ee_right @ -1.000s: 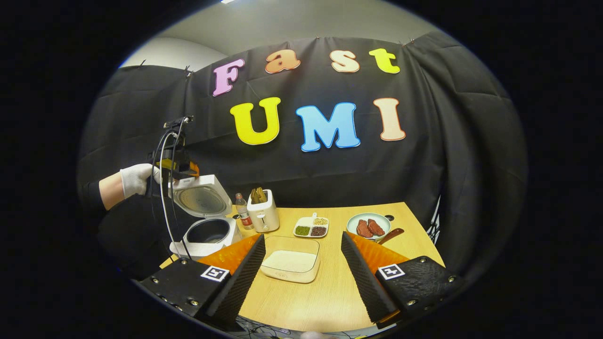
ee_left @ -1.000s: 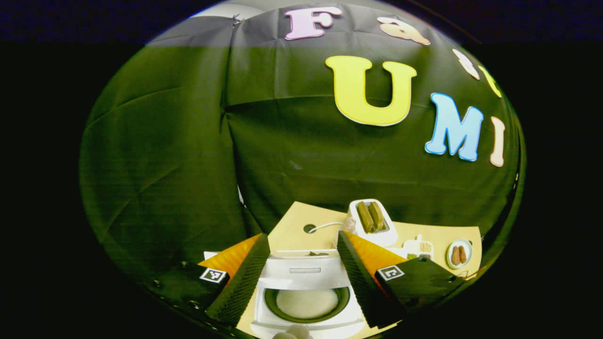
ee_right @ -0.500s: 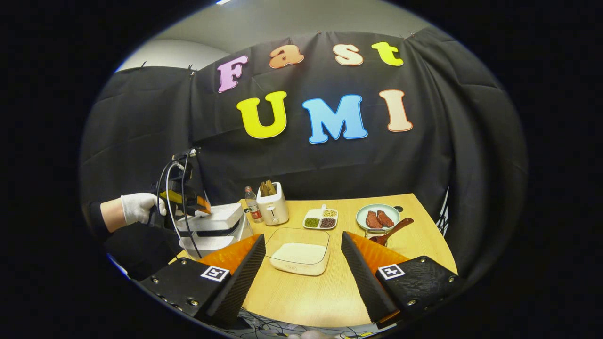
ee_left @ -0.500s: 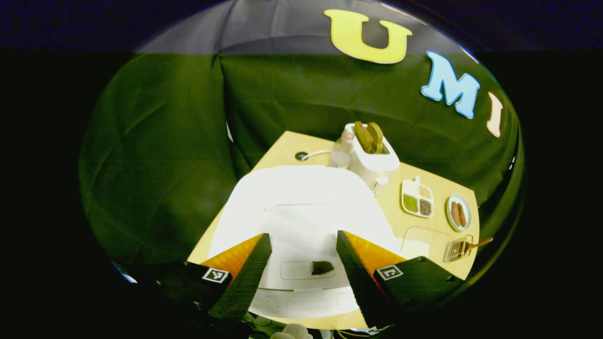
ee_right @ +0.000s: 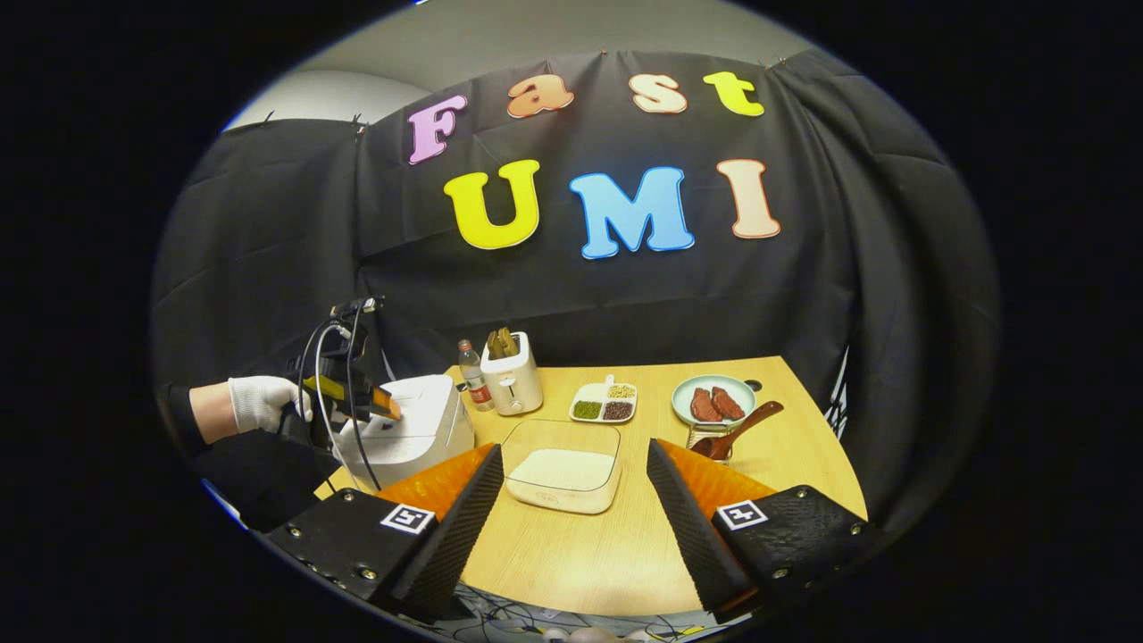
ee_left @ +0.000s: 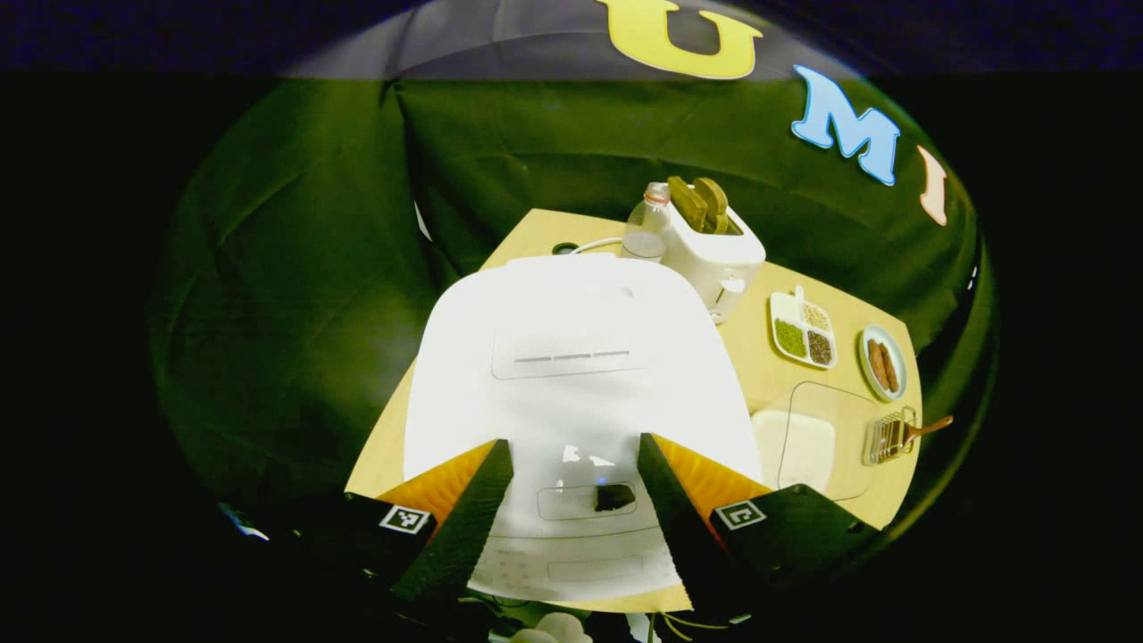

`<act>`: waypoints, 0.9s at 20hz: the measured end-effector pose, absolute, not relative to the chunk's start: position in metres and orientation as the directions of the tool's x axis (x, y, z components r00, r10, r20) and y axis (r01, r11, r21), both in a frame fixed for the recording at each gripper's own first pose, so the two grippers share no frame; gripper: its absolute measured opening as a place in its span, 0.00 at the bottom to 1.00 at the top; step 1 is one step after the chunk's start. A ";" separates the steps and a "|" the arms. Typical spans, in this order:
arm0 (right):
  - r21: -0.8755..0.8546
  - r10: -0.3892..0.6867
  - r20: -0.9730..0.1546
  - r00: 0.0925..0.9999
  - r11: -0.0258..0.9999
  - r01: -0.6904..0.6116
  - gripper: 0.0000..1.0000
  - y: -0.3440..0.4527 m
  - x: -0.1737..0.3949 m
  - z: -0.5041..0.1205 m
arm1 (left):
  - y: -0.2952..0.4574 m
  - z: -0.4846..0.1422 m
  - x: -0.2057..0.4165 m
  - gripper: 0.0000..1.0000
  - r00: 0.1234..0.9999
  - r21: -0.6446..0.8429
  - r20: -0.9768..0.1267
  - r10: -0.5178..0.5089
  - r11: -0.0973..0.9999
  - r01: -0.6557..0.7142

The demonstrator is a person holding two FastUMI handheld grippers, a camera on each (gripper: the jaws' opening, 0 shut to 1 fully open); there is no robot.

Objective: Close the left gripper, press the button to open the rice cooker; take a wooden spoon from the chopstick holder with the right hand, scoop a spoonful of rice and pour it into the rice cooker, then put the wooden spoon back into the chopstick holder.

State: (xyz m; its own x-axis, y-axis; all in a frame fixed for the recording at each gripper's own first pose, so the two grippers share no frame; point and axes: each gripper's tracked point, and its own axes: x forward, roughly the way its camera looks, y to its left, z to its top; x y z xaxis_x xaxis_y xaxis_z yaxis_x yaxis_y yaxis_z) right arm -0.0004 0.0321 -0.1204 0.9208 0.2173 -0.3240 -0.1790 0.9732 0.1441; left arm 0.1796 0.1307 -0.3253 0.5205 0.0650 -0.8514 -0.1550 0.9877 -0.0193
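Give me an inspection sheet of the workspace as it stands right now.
Surface: wooden table, bare in front.
Job's things: rice cooker lid shut; rice in a clear tub; wooden spoon lying in the wire holder.
Clutter: toaster, bottle, divided dish of beans, plate of meat.
Grippers: left gripper open, over the cooker's front panel; right gripper open, empty, in front of the tub.
Cables: black leads hang from the left gripper; white cord behind the cooker.
Surroundings: black cloth wall; gloved hand on the left gripper.
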 end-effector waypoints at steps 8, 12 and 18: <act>0.173 0.241 -0.336 0.910 0.966 -0.192 0.99 0.036 0.005 -0.129 | 0.130 -0.322 0.177 1.00 0.571 -0.010 -0.818 0.069 0.991 -0.135; 0.169 0.239 -0.330 0.913 0.967 -0.192 0.99 0.034 0.007 -0.124 | 0.131 -0.321 0.177 1.00 0.567 -0.001 -0.820 0.077 0.991 -0.136; 0.161 0.231 -0.312 0.921 0.969 -0.188 0.99 0.030 0.006 -0.116 | 0.138 -0.316 0.184 0.99 0.631 0.037 -0.764 0.138 0.985 -0.171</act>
